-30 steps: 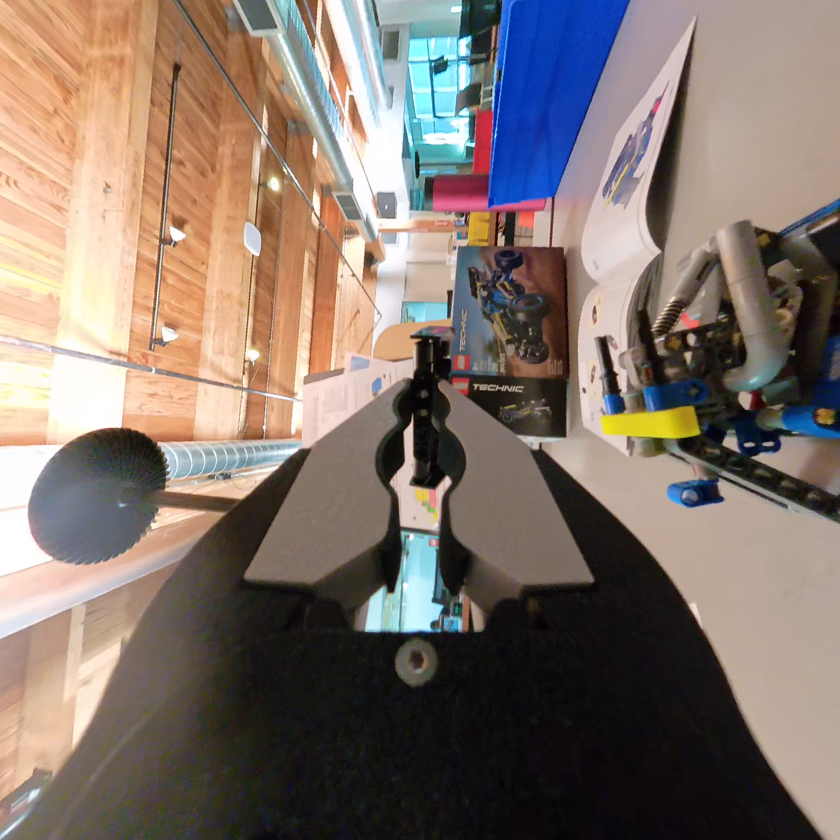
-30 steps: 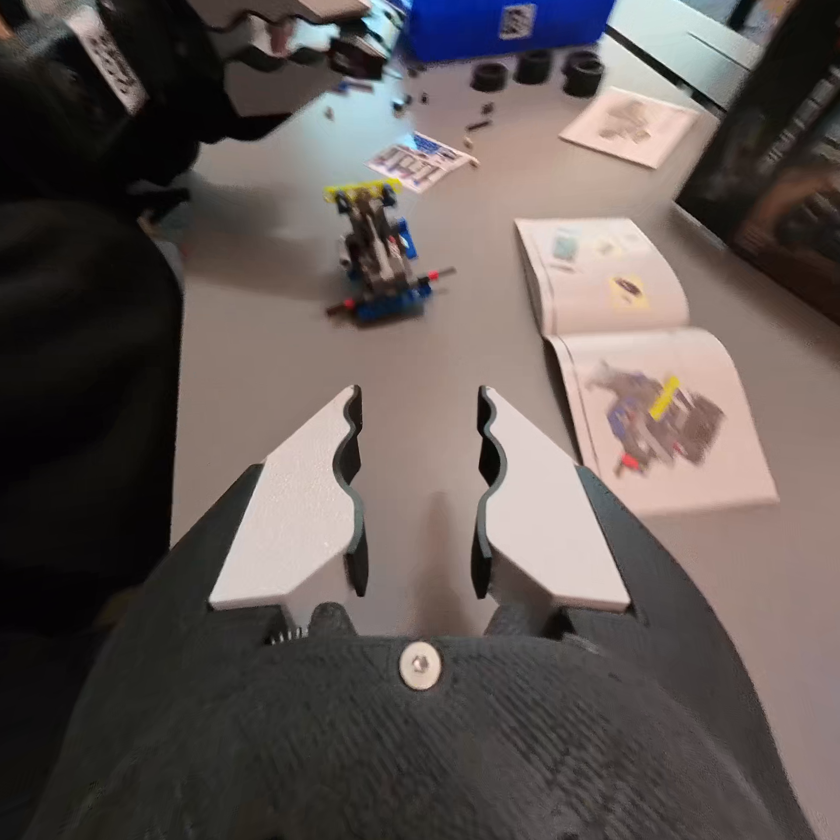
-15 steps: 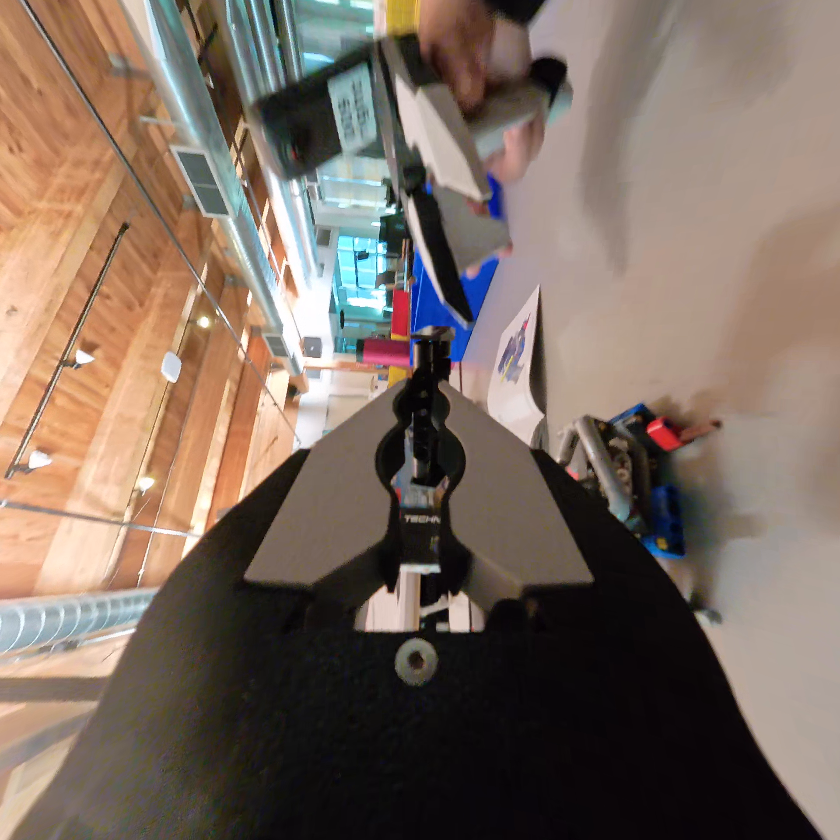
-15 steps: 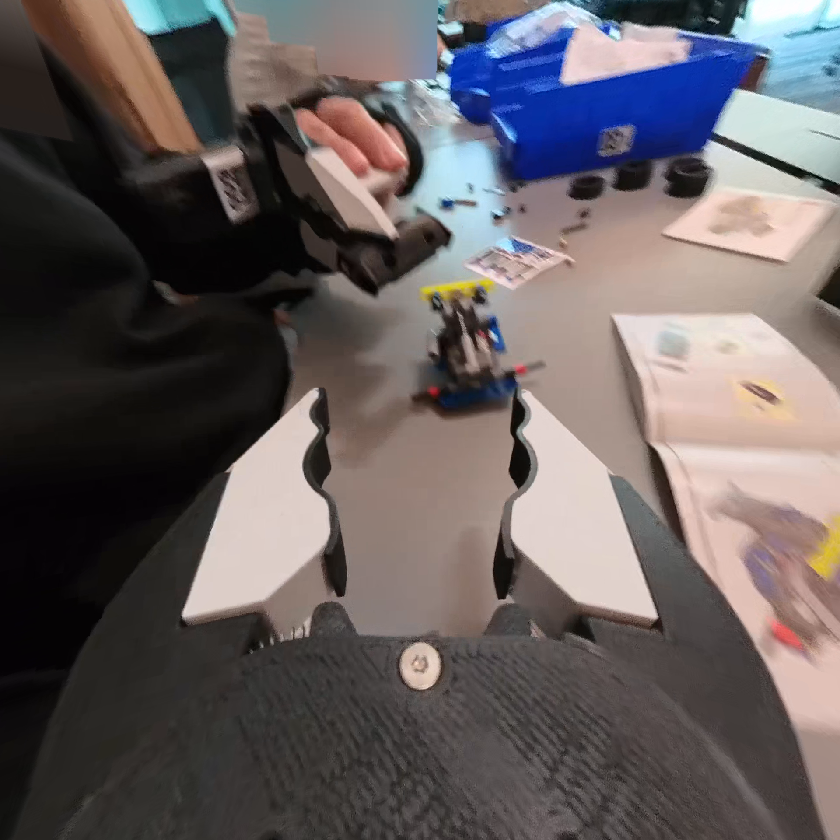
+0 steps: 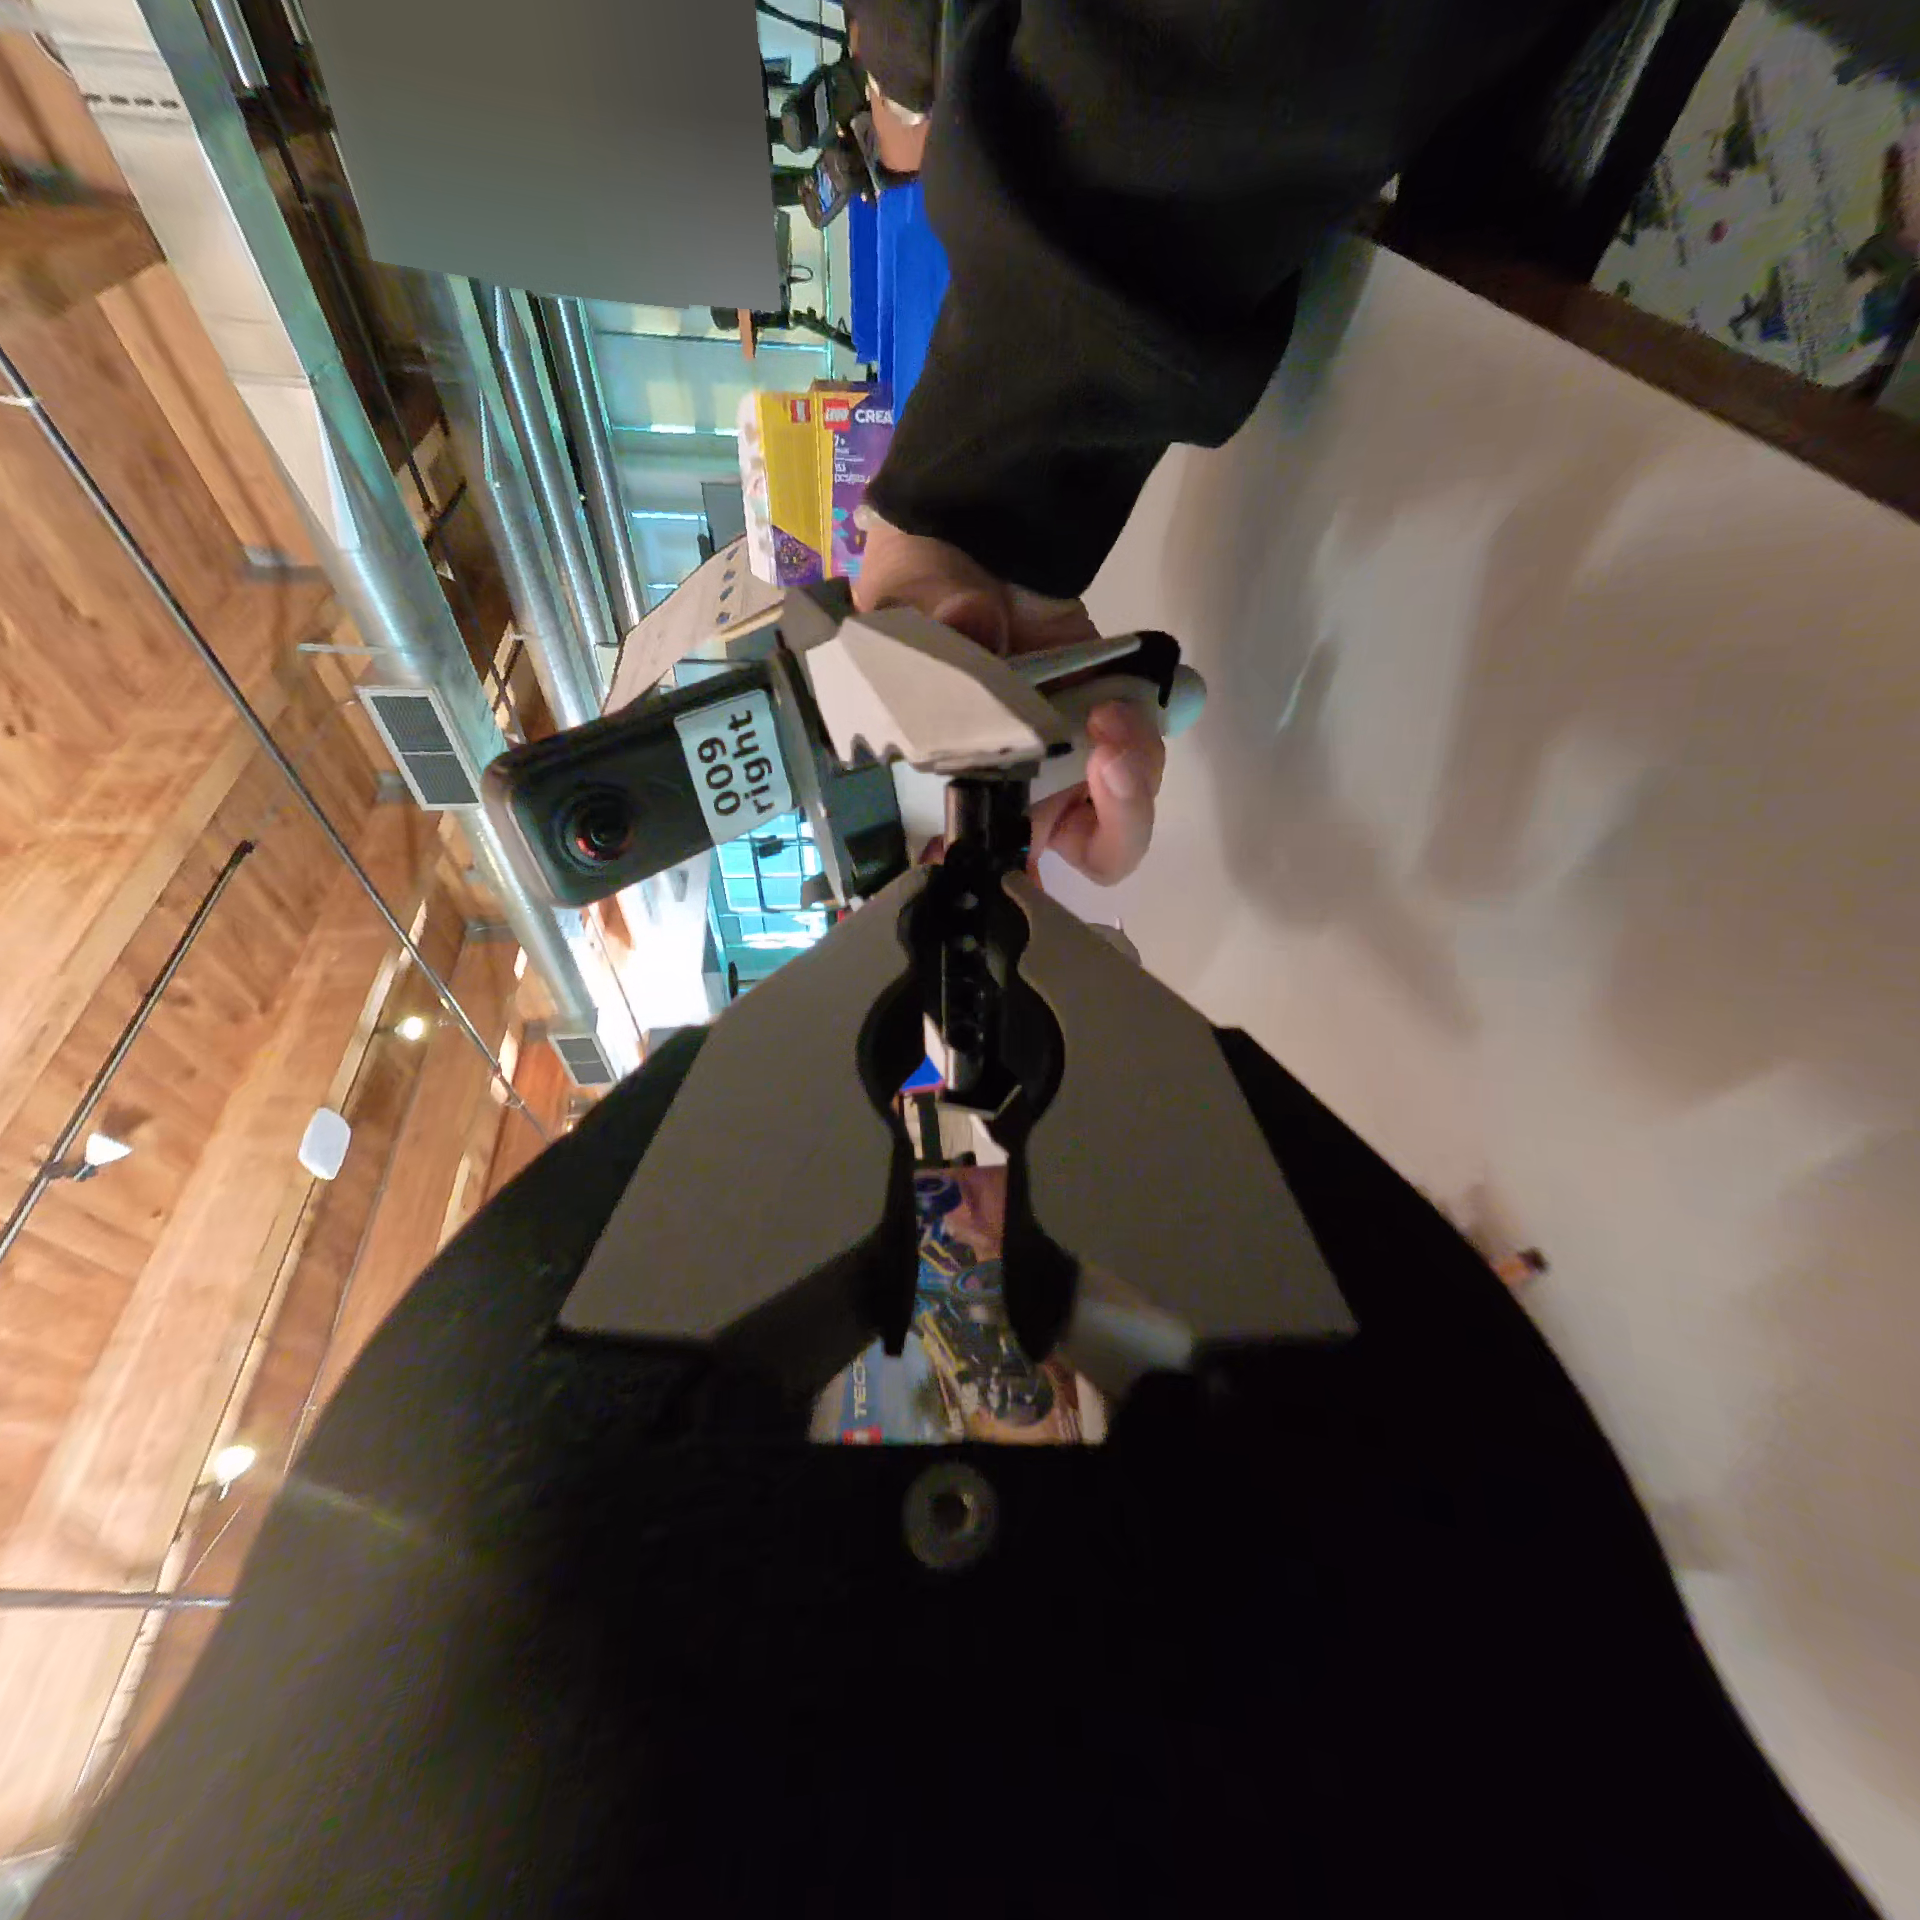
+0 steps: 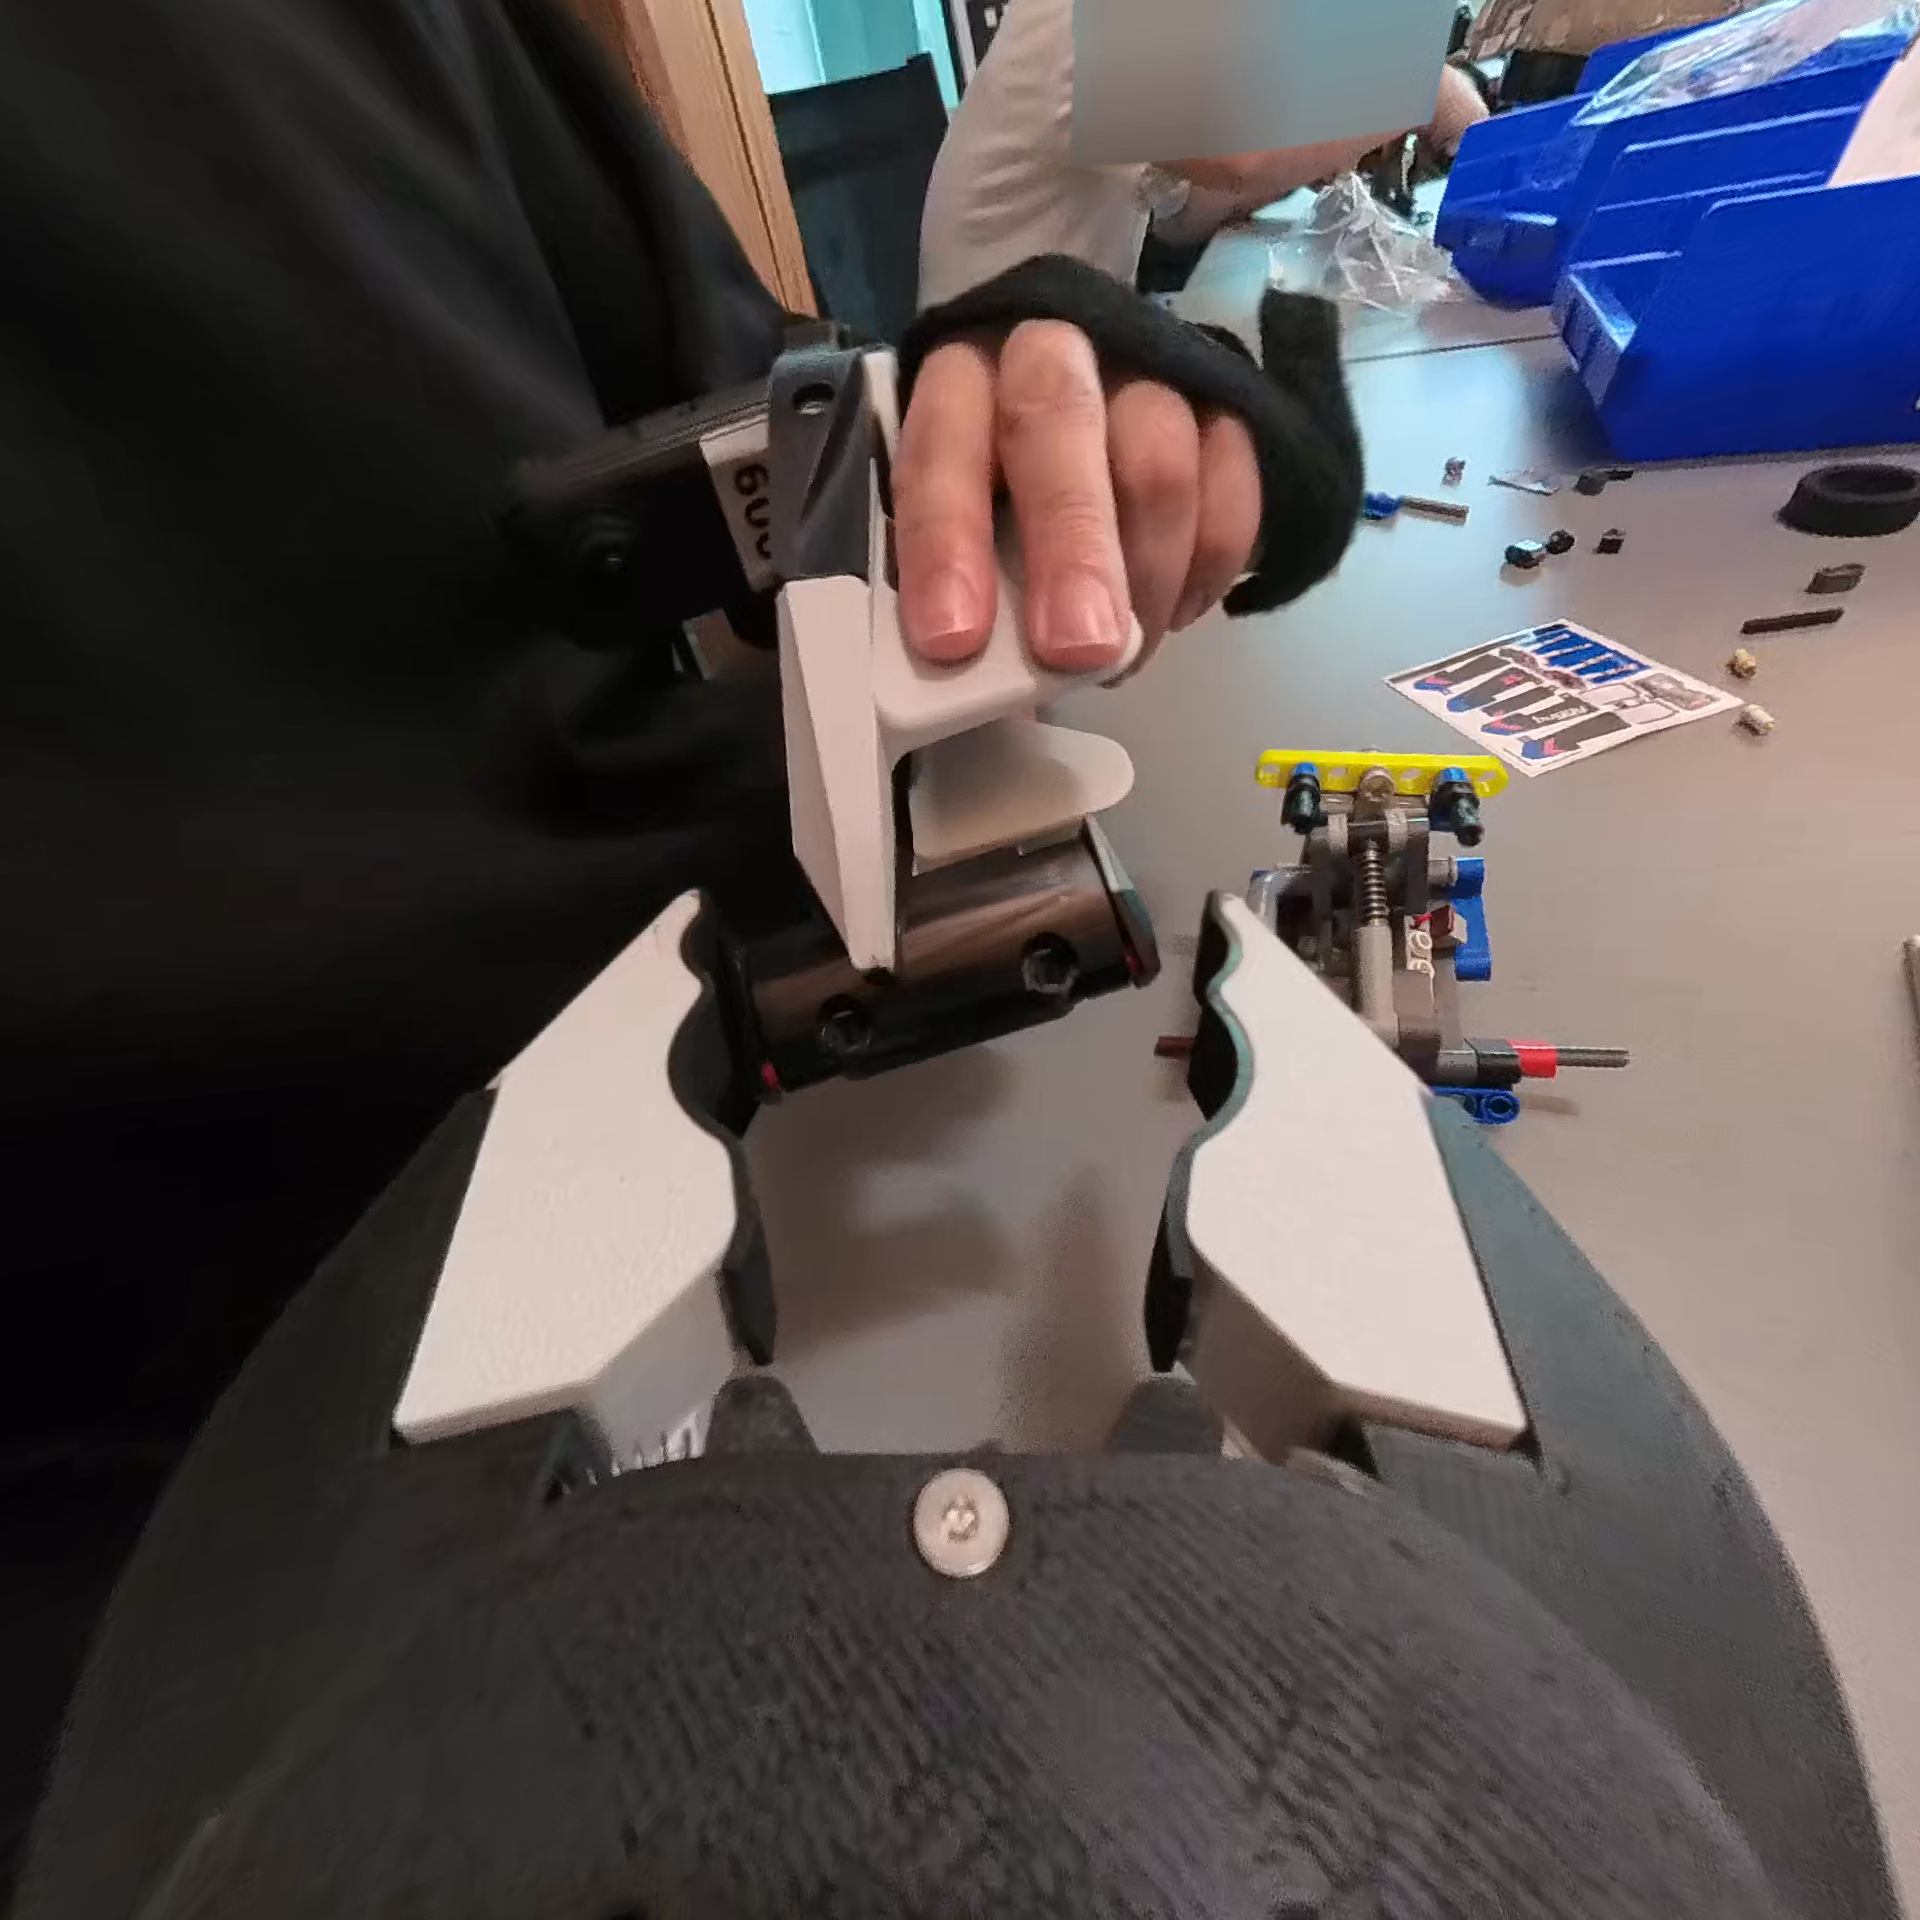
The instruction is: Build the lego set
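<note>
- Since the earlier frames the right gripper has spread its jaws much wider and closed in on the left gripper, which now fills the space ahead of it; the left one has swung from the model toward the right one
- Left gripper's fingers are clamped on a black beam, a slim studded bar with holes that stands along the jaw line and pokes out past the tips
- The beam's far end sits just beside the right gripper's white finger in the left wrist view; contact there cannot be told
- Right gripper's jaws stand wide apart with nothing pressed between them; the black end of the left gripper lies between and just beyond its tips, nearer the left finger
- A hand in a black fingerless glove holds the left gripper; two fingertips rest on its white trigger plate
- A bare hand with a black sleeve holds the right gripper, whose camera faces the left one
- On the grey table a partly built model with a yellow bar, blue pins and a spring sits just past the right finger
- Farther off lie a sticker sheet, small loose parts, a black tyre and blue bins
- A second person in white sits at the far end
</note>
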`<state>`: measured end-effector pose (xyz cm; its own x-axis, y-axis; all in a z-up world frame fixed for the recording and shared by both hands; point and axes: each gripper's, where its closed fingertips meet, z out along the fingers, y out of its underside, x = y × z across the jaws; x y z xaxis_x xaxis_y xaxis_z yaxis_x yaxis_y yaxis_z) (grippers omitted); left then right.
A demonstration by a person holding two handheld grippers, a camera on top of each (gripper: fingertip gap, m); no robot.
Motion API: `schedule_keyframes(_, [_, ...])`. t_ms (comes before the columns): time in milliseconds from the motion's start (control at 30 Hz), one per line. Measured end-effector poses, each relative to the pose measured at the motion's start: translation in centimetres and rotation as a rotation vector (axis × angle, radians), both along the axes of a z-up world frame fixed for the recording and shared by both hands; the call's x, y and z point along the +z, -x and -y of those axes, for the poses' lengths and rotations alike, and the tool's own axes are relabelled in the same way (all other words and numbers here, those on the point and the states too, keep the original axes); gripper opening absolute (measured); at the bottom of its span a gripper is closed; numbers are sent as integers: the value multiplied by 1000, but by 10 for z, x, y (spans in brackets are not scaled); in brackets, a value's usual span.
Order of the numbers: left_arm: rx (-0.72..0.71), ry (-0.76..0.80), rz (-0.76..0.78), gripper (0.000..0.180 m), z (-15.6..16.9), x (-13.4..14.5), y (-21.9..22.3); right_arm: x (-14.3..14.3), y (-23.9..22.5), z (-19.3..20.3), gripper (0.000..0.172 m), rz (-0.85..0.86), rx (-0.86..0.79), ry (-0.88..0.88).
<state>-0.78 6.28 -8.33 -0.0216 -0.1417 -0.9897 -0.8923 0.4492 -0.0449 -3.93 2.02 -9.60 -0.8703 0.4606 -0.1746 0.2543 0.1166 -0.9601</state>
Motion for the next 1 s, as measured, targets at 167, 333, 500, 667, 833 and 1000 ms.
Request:
schedule_keyframes(167, [-34,-16,-8,3,-9,3,-1,11,-2,-4,80,8,16,112])
schedule_keyframes(333, [-62,-4,-68,3,-16,-5,-5,11,-1,-9,76,44,14,175])
schedule_keyframes(500, [-59,-36,-50,3,-21,2,-5,3,-4,-11,85,-1,1,93])
schedule_keyframes(667, [-47,-53,-44,3,-16,5,-7,6,-8,-6,83,-15,23,100])
schedule_keyframes(833, [-10,-77,15,3,-1,11,-6,3,-11,12,86,-35,89,57])
schedule_keyframes(1000, [24,-83,58,3,8,13,-1,5,-8,20,83,-28,121,72])
